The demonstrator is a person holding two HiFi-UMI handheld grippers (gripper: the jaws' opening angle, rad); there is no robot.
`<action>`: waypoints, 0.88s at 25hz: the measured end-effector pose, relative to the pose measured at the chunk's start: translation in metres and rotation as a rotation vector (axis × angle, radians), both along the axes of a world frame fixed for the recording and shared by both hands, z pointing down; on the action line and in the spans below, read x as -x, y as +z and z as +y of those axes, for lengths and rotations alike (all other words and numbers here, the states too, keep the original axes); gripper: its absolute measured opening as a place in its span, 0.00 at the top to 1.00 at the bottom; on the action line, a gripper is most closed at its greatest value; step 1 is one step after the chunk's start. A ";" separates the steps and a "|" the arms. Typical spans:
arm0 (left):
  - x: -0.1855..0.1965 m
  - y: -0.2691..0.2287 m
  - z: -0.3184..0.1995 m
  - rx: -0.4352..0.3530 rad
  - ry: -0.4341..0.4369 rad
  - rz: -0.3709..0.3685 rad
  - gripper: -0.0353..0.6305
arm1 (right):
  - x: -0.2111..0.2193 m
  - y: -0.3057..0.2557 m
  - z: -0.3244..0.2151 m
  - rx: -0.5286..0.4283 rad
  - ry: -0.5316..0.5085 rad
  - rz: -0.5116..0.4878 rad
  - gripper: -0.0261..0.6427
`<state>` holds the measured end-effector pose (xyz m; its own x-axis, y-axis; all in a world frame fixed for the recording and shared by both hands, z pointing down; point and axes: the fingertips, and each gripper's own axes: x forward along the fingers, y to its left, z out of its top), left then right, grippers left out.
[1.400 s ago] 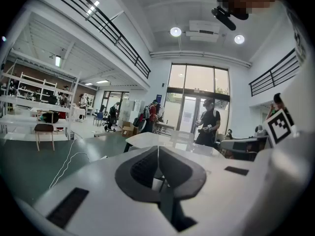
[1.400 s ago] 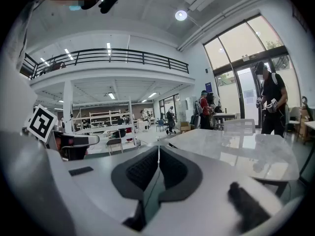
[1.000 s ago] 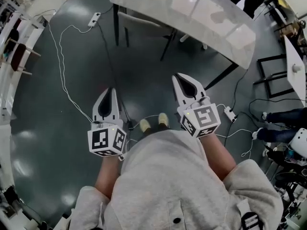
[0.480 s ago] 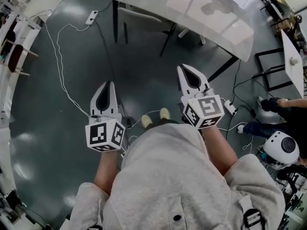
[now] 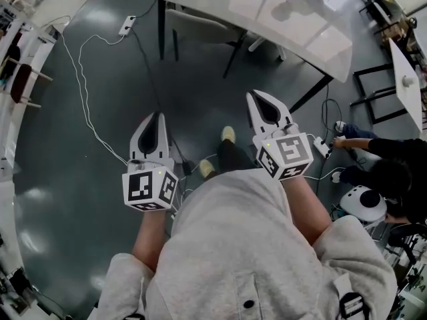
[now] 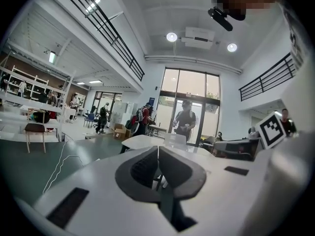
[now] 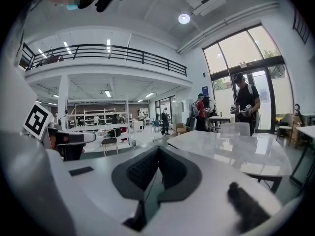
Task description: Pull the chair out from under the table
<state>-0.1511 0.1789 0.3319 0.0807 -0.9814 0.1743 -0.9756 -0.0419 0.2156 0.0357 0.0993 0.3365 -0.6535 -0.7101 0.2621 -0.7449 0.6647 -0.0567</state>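
Left claw, right claw both closed, empty; one foot stepped forward; chair still under table.

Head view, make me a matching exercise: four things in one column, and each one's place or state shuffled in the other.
1. glossy white table top
2. pale chair
3. white power strip
4. left tool

a. shut, nothing between its jaws
b. lying on the dark grey floor, picture-left of the table
c. pushed in beneath the table
d. spans the picture's top

Pairs: 1-d, 2-c, 3-b, 4-a
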 end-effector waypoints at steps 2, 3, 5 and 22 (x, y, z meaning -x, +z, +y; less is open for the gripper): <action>0.002 0.001 0.000 -0.003 -0.002 0.001 0.92 | 0.001 0.001 0.000 -0.002 0.000 0.003 0.92; 0.003 0.003 -0.001 -0.004 -0.005 0.003 0.92 | 0.001 0.002 -0.001 -0.004 0.000 0.006 0.92; 0.005 0.005 -0.004 -0.006 -0.009 0.004 0.92 | 0.001 0.003 -0.004 -0.009 -0.001 0.009 0.92; 0.014 0.014 -0.105 0.016 0.003 -0.027 0.92 | 0.010 0.018 -0.111 0.001 -0.009 -0.029 0.92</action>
<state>-0.1652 0.0741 0.3462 0.0789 -0.9782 0.1921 -0.9810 -0.0418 0.1896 0.0254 -0.0113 0.3548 -0.6669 -0.7042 0.2437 -0.7373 0.6710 -0.0784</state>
